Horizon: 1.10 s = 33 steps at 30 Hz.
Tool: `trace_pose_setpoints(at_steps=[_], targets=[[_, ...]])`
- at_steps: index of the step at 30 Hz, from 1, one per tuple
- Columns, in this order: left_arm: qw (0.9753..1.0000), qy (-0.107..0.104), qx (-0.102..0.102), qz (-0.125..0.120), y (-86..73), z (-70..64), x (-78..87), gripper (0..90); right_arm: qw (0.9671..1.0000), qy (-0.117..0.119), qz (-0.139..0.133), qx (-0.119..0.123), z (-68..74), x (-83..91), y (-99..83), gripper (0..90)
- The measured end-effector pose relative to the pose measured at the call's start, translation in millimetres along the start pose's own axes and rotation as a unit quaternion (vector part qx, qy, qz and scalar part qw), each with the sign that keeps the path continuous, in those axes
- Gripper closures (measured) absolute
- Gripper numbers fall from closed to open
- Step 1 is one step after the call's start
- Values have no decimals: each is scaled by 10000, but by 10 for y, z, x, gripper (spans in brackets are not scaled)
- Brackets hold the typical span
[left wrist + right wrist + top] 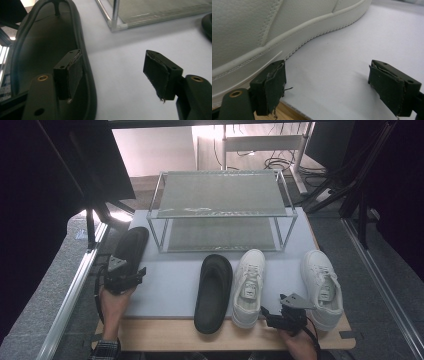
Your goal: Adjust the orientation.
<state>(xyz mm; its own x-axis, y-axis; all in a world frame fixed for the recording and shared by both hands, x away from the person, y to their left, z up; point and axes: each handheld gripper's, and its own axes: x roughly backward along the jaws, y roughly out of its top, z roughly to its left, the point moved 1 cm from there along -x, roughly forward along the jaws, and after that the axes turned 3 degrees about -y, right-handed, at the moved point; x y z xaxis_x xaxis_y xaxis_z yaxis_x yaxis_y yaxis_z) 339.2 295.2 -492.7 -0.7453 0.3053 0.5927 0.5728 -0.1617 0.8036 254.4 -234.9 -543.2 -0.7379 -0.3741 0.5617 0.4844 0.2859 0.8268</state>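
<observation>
Nearest, the right tool [280, 316], jaws spread, waits beside the white leather sneaker [248, 287] at the desk's [170, 285] front edge. Farther left, the left tool [125, 272], also spread, straddles the black rubber slipper's [131, 247] rim. It looks light and bendy; pinch the rim. The left gripper view shows its hollow inside.

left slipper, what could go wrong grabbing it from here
The left slipper overhangs the mat's left edge, so a push from the left gripper could tip it off. Its open jaws straddle only the thin rim, so the grip may slip. The rack leg stands close ahead.
</observation>
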Motion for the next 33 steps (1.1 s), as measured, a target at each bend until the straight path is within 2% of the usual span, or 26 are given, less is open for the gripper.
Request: trace_pose_setpoints(at_steps=[5,10,16,19,33], targets=[[9998,-56,148,79,65,108,-66,368,10000,1,0,-2,0,0,0,148],[9996,-30,204,181,112,187,-134,406,10000,0,0,-4,0,0,0,148],[9985,-133,467,236,179,291,-208,442,10000,0,-1,-6,0,0,0,148],[9981,-160,534,275,225,327,-239,464,10000,1,-1,-5,0,0,0,148],[9969,62,480,626,371,437,-461,587,10000,1,-10,-15,0,-1,-1,148]])
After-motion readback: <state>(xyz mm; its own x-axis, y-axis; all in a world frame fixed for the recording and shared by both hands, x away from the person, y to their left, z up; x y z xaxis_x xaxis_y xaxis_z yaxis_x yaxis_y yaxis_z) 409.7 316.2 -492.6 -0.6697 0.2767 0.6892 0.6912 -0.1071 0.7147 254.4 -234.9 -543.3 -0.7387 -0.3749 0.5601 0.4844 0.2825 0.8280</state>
